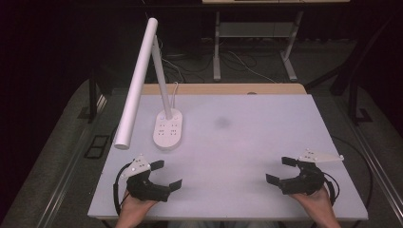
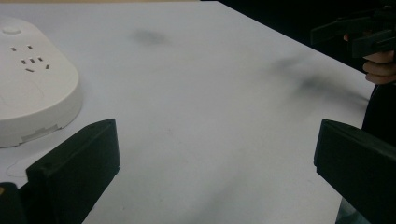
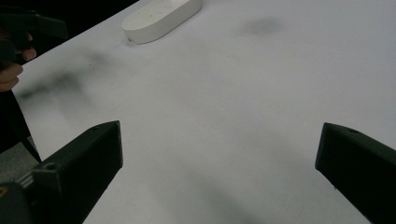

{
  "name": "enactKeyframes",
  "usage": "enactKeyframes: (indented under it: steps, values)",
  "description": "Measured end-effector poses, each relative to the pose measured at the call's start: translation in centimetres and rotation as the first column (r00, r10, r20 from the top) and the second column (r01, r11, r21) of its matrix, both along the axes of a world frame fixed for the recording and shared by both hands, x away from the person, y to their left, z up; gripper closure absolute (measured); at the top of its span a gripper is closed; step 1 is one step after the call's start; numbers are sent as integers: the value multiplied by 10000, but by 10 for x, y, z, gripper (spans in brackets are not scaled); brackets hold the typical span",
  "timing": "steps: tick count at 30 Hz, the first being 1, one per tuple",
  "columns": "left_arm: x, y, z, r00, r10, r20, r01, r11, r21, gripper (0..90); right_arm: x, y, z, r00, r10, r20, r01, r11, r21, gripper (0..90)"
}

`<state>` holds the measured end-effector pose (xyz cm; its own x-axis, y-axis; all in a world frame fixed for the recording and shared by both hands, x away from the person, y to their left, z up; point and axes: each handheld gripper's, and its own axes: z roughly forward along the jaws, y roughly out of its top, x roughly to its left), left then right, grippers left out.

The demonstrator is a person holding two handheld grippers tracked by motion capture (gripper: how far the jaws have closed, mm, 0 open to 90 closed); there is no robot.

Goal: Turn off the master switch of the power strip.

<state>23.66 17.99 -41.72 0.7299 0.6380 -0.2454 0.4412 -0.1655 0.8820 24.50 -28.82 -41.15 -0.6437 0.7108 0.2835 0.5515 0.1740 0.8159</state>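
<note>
A white desk lamp stands on the white table (image 1: pixel 247 142), its oval base (image 1: pixel 167 128) at the back left and its long tube head (image 1: pixel 137 80) reaching out over the left edge. My left gripper (image 1: pixel 167 174) rests near the front left corner, open and holding nothing. At the front right my right gripper (image 1: pixel 280 170) is open and holds nothing as well. The left gripper view has the lamp base (image 2: pixel 32 84) at its left, with socket slots on top, and the other gripper (image 2: pixel 355 35) far right. The lamp base (image 3: pixel 161 16) sits far off in the right gripper view.
A faint grey smudge (image 1: pixel 222 122) marks the table's middle. A wooden strip (image 1: pixel 223 89) runs along the far edge. Beyond it lie cables and the metal legs of another table (image 1: pixel 216 47) on a dark floor.
</note>
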Motion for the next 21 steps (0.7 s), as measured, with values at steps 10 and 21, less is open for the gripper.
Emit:
enactKeyframes:
  steps: [10, 21]
  values:
    - [0, -4, 1, 9999, -67, -158, 71, 9996, 259, 0, 0, 0, -2, 9999, 156, -11, -156, 9997, -176, 0]
    - [3, -3, 4, 9995, -204, -240, 216, 9986, 492, 1, 0, 1, -3, 9997, 228, -100, -230, 9995, -233, 0]
